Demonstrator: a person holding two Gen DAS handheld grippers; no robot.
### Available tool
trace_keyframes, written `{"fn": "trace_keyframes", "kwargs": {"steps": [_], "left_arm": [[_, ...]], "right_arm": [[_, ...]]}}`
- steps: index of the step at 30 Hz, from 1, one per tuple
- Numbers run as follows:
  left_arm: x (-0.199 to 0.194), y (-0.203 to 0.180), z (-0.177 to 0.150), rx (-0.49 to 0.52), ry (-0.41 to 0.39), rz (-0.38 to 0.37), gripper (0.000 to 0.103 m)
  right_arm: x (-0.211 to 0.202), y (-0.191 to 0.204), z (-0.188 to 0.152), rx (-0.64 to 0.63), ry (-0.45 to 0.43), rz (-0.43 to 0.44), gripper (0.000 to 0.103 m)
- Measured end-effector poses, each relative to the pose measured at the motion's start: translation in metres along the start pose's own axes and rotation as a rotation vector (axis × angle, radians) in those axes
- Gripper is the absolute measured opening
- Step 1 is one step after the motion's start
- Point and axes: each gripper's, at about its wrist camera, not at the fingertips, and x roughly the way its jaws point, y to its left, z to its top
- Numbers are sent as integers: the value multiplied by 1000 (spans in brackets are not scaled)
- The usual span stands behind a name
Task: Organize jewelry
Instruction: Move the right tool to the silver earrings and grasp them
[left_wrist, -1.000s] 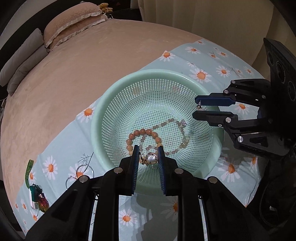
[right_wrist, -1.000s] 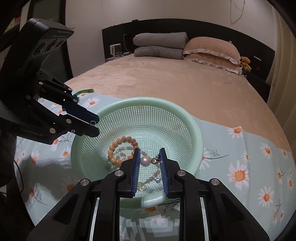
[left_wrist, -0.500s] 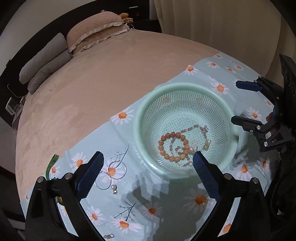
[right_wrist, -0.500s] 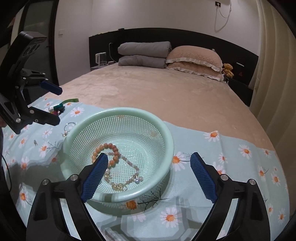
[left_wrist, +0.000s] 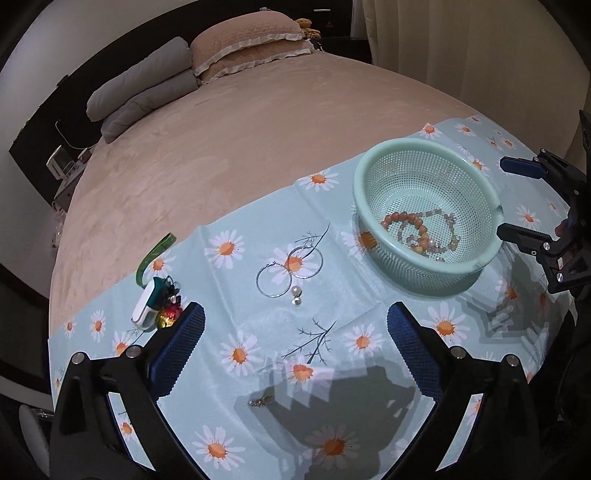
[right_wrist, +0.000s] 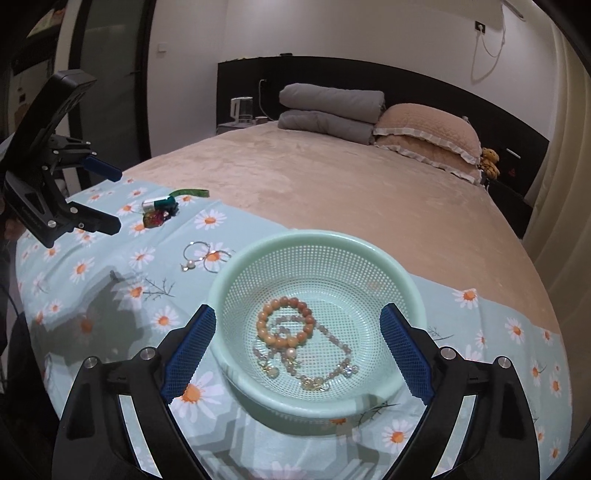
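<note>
— Now that both pearl pieces lie dropped in the mint-green perforated plastic basket (right_wrist: 413, 295) beside the orange bead bracelet (right_wrist: 284, 323), what's left?

— Silver hoop earrings (left_wrist: 290, 267) on the daisy cloth (left_wrist: 240, 314). Left gripper (left_wrist: 295, 350) and right gripper (right_wrist: 297, 349) have both pulled back, fingers wide apart, empty.

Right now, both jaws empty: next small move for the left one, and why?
Probably ease the left gripper down over the pearl earring on the daisy cloth. Its jaws stand wide open with nothing between them, the earring lies just ahead of them beside two hoop earrings, and the beaded bracelet is already in the green basket.
</note>
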Motion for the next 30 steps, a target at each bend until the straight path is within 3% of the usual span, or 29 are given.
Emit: {"fn": "trace_keyframes", "kwargs": {"steps": [12,26,30], "left_arm": [[1,39,-53,-80,6,-11,97],[52,43,-109,-27,58,-65,97],[66,49,-119,-55,54,-98,97]], "right_arm": [[26,57,26,-93,43,69,86],[76,113,51,-132,74,161,86],[95,133,52,-148,100,199,86]]}}
